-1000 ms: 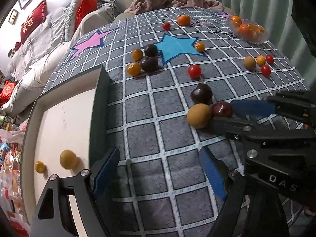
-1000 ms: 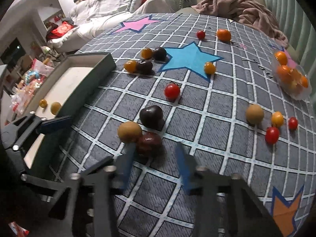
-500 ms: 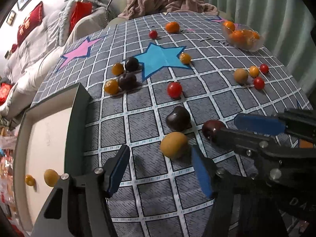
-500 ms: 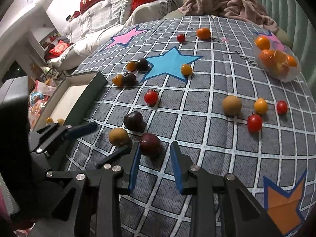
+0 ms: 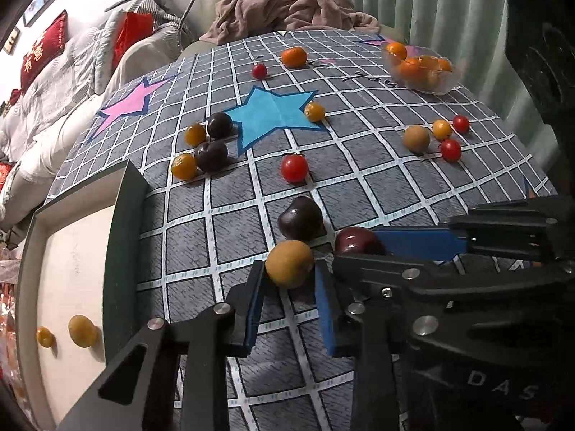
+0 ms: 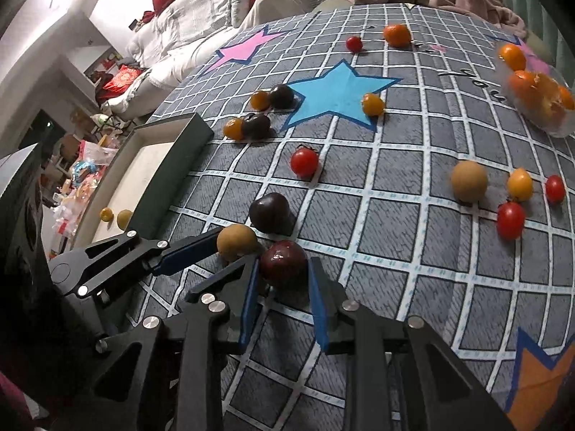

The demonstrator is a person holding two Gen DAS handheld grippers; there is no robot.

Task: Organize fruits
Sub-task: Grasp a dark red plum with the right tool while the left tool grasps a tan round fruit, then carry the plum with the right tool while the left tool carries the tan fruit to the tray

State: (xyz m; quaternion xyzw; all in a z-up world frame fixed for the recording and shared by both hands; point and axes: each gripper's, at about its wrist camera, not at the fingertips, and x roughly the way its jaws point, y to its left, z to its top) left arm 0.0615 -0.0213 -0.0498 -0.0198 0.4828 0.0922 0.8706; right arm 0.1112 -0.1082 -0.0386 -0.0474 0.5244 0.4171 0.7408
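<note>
The tablecloth looks like matt woven cloth with a printed grid. The dark red plum is smooth and glossy, the tan fruit beside it dull and slightly rough. The bowl is clear plastic. The gripper fingers are matt black, seemingly plastic, with blue pads and shiny metal screws. The blanket looks soft and fleecy.
</note>
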